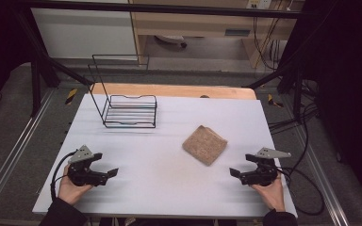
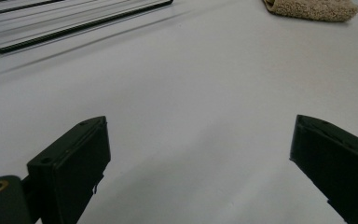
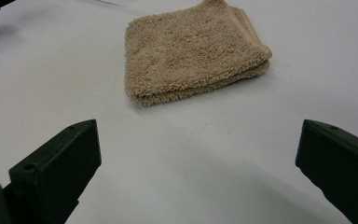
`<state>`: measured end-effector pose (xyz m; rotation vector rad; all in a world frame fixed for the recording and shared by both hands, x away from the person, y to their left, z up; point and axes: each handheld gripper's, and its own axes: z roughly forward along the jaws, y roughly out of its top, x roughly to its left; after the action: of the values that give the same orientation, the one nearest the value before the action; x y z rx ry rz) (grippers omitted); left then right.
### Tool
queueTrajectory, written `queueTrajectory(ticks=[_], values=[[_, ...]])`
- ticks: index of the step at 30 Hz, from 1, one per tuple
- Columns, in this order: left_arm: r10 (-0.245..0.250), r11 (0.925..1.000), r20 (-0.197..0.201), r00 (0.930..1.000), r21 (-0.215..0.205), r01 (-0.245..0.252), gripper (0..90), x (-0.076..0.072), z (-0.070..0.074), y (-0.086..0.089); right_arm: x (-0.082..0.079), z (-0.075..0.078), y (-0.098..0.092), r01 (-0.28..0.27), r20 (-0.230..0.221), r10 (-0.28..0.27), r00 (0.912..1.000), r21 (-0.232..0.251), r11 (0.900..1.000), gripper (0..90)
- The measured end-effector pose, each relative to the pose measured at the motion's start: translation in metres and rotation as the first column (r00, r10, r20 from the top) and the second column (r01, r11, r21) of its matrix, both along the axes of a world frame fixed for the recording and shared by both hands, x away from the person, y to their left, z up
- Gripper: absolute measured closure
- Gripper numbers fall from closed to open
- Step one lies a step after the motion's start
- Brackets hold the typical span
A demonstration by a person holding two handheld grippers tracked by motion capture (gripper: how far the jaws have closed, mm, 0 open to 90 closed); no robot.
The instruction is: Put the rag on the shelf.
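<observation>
A folded tan towel (image 1: 205,144) lies flat on the white table (image 1: 169,188), right of centre. In the right gripper view the towel (image 3: 193,51) sits just ahead of my right gripper (image 3: 198,144), whose jaws stand wide apart with nothing between them. From above, that right gripper (image 1: 240,165) rests near the table's front right, a short way from the towel. My left gripper (image 1: 106,164) is at the front left, open and empty, pointing toward the middle. Its own view shows the left gripper (image 2: 200,140) over bare table, with the towel (image 2: 312,8) far off.
A black wire rack (image 1: 129,110) with a tall back frame stands at the table's back left; its base (image 2: 74,25) shows in the left gripper view. Cables (image 1: 306,188) trail off the right edge. A wooden strip (image 1: 169,89) borders the far side.
</observation>
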<state>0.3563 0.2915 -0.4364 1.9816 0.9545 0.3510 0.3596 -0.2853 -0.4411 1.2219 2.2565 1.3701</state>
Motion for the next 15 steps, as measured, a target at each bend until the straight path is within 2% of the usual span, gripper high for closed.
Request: queueTrajectory(ticks=[8,15], values=[[0.005,1.0000,0.001,1.0000,-0.002,-0.005,4.8,-0.0003,0.0003,0.0000,-0.0003,0.0004,0.0008,-0.003,0.005,0.003,1.0000,-0.014,1.000,0.8],[0.004,1.0000,0.000,1.0000,-0.004,-0.004,4.9,-0.0011,-0.0004,0.0005,-0.0019,0.0036,0.0092,-0.014,0.015,0.014,0.9998,-0.025,1.000,1.5]])
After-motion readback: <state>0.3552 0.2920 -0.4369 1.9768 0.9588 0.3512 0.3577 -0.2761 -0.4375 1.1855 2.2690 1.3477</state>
